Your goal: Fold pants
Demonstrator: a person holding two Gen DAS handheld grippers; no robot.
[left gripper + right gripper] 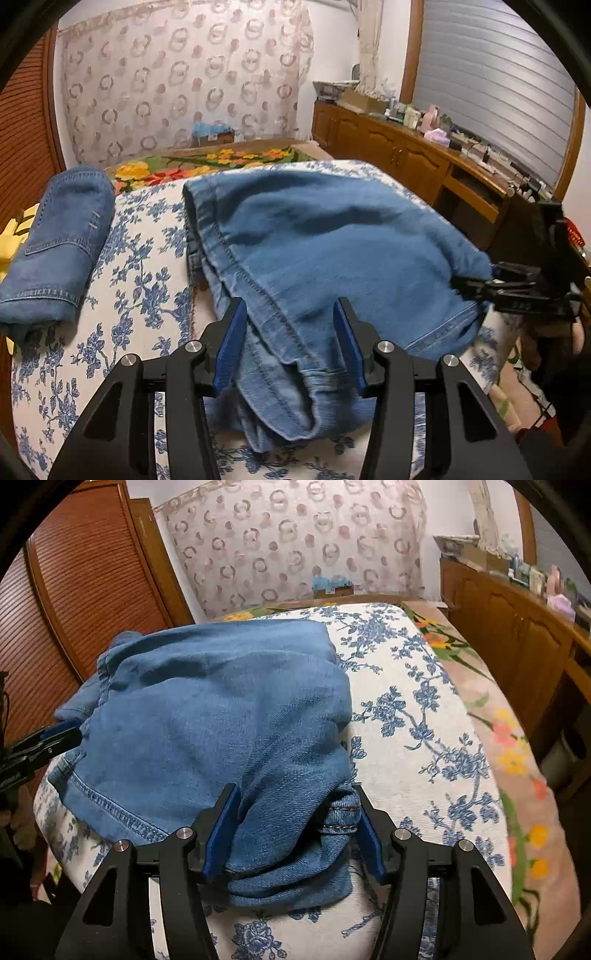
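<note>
Lay folded on the flowered bed (424, 709): blue jeans (314, 240), filling mid-frame. Straddled at the near corners by the left gripper (291, 343) and right gripper (291, 830), fingers spread, not pinching, probably to let the fold settle. Second folded jeans (59, 243) at left.

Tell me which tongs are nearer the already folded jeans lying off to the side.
Left. The left tongs straddle the near left edge of the pants, across from the folded jeans. The right tongs are at the pants' far side.
</note>
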